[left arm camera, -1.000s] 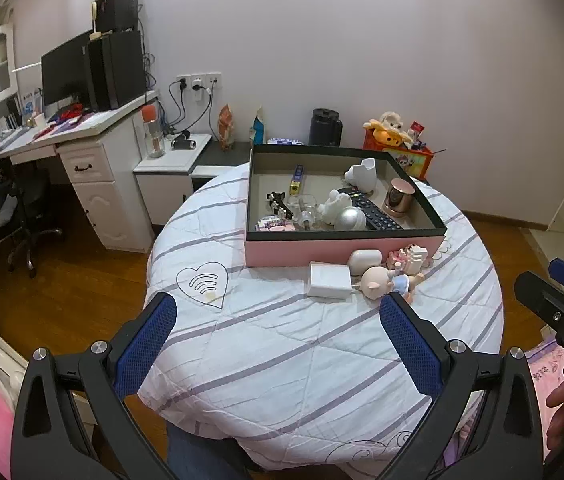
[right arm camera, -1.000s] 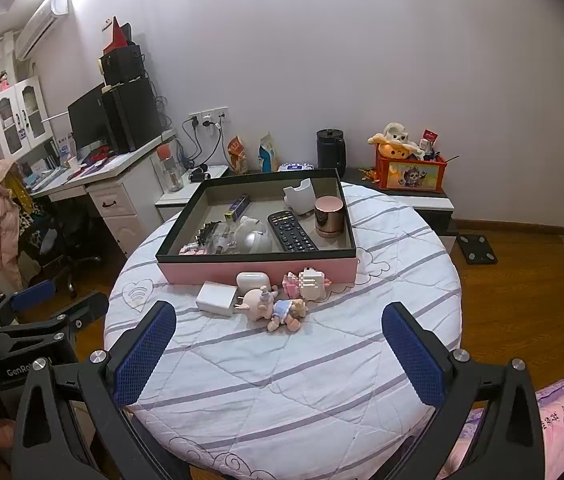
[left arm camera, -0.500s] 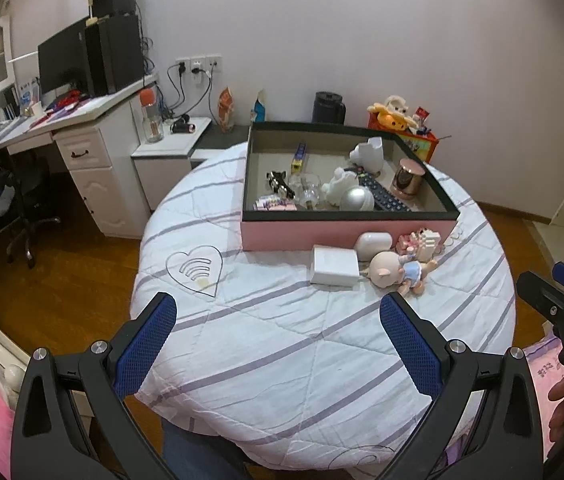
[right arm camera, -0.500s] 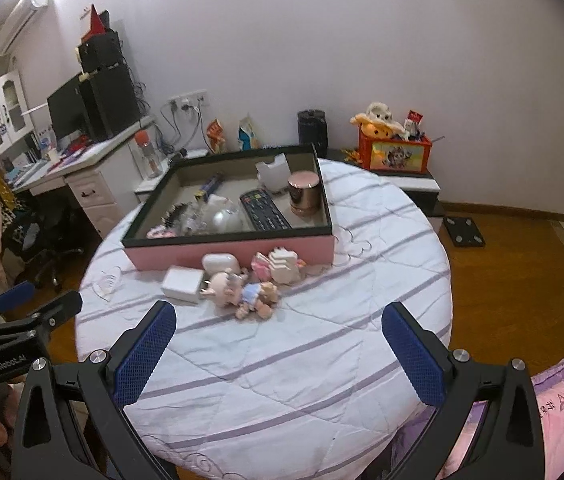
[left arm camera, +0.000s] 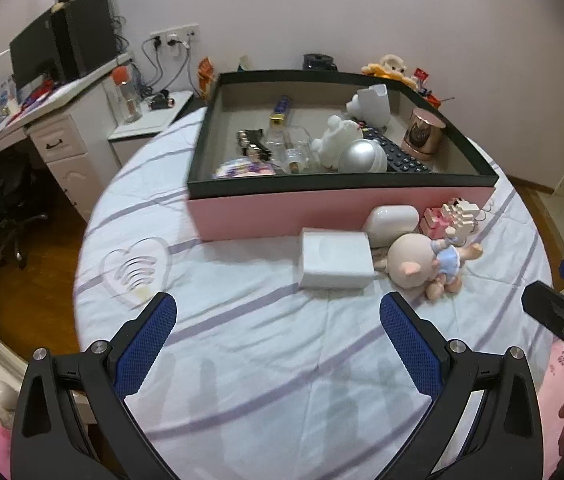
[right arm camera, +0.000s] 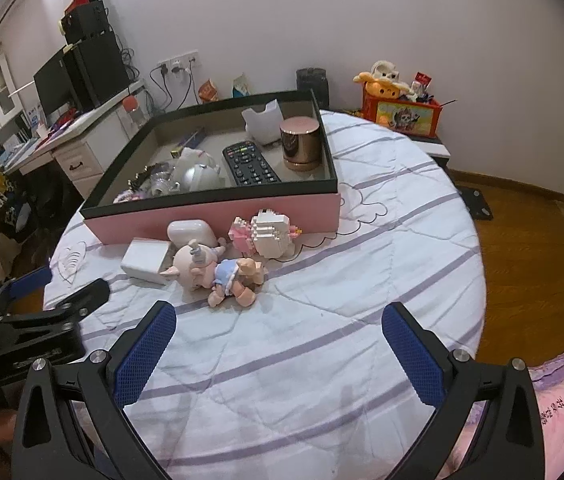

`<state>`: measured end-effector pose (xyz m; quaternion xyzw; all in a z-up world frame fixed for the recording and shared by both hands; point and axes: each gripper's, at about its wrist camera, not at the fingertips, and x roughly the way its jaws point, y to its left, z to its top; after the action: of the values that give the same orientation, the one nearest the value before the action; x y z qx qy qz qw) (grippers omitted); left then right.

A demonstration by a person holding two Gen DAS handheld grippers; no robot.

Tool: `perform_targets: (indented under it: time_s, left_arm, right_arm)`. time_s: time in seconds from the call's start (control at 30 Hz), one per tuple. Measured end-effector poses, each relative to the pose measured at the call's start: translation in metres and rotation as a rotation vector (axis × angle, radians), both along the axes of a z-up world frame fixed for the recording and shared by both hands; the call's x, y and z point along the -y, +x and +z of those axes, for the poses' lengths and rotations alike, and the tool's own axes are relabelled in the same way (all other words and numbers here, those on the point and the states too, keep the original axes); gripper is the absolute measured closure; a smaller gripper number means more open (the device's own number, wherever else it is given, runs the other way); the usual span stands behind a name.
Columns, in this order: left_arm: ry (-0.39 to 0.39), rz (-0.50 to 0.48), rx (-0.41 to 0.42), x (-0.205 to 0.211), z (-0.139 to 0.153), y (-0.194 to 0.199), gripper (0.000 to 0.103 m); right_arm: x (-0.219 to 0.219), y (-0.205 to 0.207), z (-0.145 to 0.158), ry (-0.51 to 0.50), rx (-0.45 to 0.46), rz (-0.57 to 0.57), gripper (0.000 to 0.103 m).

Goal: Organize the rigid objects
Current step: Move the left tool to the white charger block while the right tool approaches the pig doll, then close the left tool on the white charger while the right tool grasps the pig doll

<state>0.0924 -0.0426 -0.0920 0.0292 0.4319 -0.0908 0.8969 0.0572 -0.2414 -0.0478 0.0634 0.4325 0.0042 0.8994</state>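
Note:
A pink box with a black rim (left arm camera: 322,208) (right arm camera: 217,216) stands on a round table and holds a remote (right arm camera: 250,164), a copper cup (right arm camera: 301,143), a silver ball (left arm camera: 362,155) and other small items. In front of it lie a white square box (left arm camera: 336,258) (right arm camera: 145,257), a white earbud case (left arm camera: 392,220) (right arm camera: 191,232), a pink-and-white brick figure (left arm camera: 452,216) (right arm camera: 267,234) and a pig doll in blue (left arm camera: 430,264) (right arm camera: 217,268). My left gripper (left arm camera: 277,340) hangs open just short of the white box. My right gripper (right arm camera: 277,344) is open, just short of the doll.
The table wears a white quilt with purple stripes (right arm camera: 362,300). A desk with monitor (right arm camera: 77,80) stands at the left. A red toy box with plush toys (right arm camera: 400,108) sits behind the table. Wooden floor (right arm camera: 522,232) lies to the right.
Both grippers have moved forward and lower toward the table; the objects in front of the pink box now appear much closer. Both stayed open.

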Motion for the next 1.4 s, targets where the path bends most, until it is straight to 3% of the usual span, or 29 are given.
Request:
perform_targets:
  time_s: [0.5, 0.6, 0.67, 0.7, 0.87, 1.2, 1.27, 1.37, 1.4]
  left_arm:
    - [-0.019, -0.037, -0.05, 0.029, -0.045, 0.048, 0.001]
    - [-0.031, -0.043, -0.031, 0.028, -0.043, 0.045, 0.016]
    - [-0.02, -0.044, -0.019, 0.027, -0.041, 0.043, 0.037]
    - [-0.02, -0.045, -0.014, 0.025, -0.04, 0.042, 0.039]
    - [-0.095, -0.045, -0.025, 0.004, -0.036, 0.038, 0.039]
    - [-0.122, 0.012, -0.024, -0.033, -0.027, 0.022, 0.039]
    - [-0.118, 0.015, -0.022, -0.038, -0.026, 0.02, 0.039]
    - [-0.117, 0.016, -0.02, -0.041, -0.024, 0.018, 0.039]
    - [-0.118, 0.016, -0.02, -0.041, -0.024, 0.018, 0.039]
  right_arm:
    - [0.007, 0.029, -0.027, 0.024, -0.061, 0.003, 0.0]
    - [0.004, 0.033, -0.03, 0.026, -0.065, 0.013, 0.0]
    - [0.001, 0.034, -0.031, 0.028, -0.067, 0.021, 0.0]
    - [-0.001, 0.035, -0.031, 0.03, -0.066, 0.026, 0.0]
    - [-0.012, 0.038, -0.033, 0.036, -0.057, 0.063, 0.0]
    - [-0.042, 0.058, -0.053, 0.03, -0.075, 0.104, 0.001]
    - [-0.048, 0.062, -0.058, 0.018, -0.076, 0.097, 0.004]
    - [-0.051, 0.062, -0.061, -0.02, -0.052, 0.073, 0.021]
    - [-0.051, 0.061, -0.06, -0.012, -0.05, 0.073, 0.021]
